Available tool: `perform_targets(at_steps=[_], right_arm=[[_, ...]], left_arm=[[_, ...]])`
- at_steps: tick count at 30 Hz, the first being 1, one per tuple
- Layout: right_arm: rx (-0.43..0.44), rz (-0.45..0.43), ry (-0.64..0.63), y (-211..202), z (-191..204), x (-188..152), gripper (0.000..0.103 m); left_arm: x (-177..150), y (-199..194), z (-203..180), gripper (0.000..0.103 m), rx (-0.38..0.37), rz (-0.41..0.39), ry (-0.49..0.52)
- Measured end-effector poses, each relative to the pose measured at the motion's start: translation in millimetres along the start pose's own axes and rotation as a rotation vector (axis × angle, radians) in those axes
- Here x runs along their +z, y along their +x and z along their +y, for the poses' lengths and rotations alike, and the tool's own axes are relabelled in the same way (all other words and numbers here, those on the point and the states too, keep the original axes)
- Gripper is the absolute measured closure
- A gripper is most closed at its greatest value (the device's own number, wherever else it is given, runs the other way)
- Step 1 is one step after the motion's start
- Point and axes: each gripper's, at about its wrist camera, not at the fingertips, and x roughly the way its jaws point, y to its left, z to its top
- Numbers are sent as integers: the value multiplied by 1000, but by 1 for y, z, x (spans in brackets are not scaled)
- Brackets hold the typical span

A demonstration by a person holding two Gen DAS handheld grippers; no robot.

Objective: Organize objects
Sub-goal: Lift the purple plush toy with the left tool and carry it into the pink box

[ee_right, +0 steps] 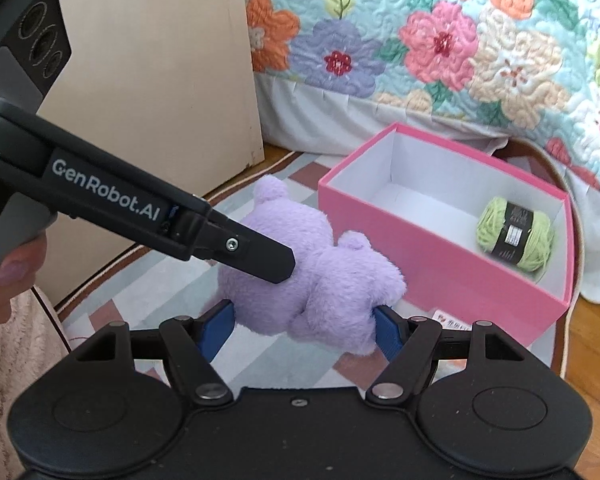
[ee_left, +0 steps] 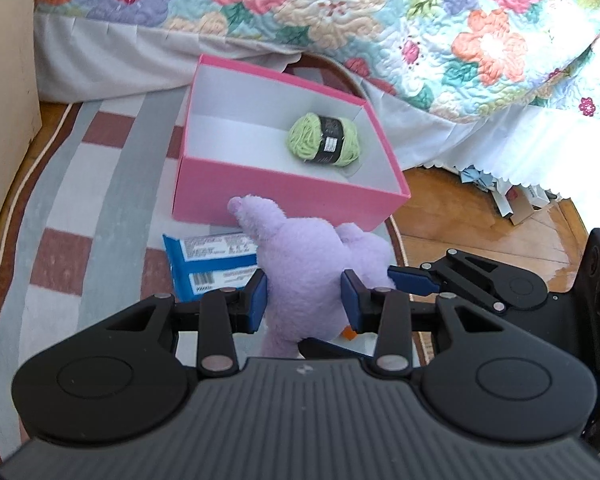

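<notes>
Left wrist view: the left tool (ee_left: 305, 298) has its blue pads pressed into the narrow lower part of the purple plush toy (ee_left: 312, 264), so it grips the toy.
Right wrist view: the right tool (ee_right: 305, 330) has its jaws set wider, its blue pads against the two sides of the toy's broader body; it too looks clamped on the plush.
Why two grips: the toy is soft and floppy, so a hold at each end probably keeps it from sagging or swinging while it is carried.
Toy's place: held between both tools, clear of the rug (ee_left: 80, 184), just in front of the pink box (ee_left: 268, 188) and below its rim.
Box contents: a skein of green yarn (ee_left: 325, 140) lies at the right end; the left part is bare, which seems the likely spot for the toy.
Left on the rug: a blue packet (ee_left: 208, 266) lies close by the box's near wall, not yet put away.
Setting: box and rug sit on the floor beside a bed with a floral quilt (ee_left: 380, 12).
Step in hand: carrying the toy toward the box, by my judgement.
</notes>
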Motion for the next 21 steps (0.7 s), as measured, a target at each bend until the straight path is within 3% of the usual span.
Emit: perform_targets(at_steps=[21], right_arm=[[-17, -52, 20, -15, -35, 42, 30]], left_arm=[[60, 2, -25, 65, -11, -14, 60]])
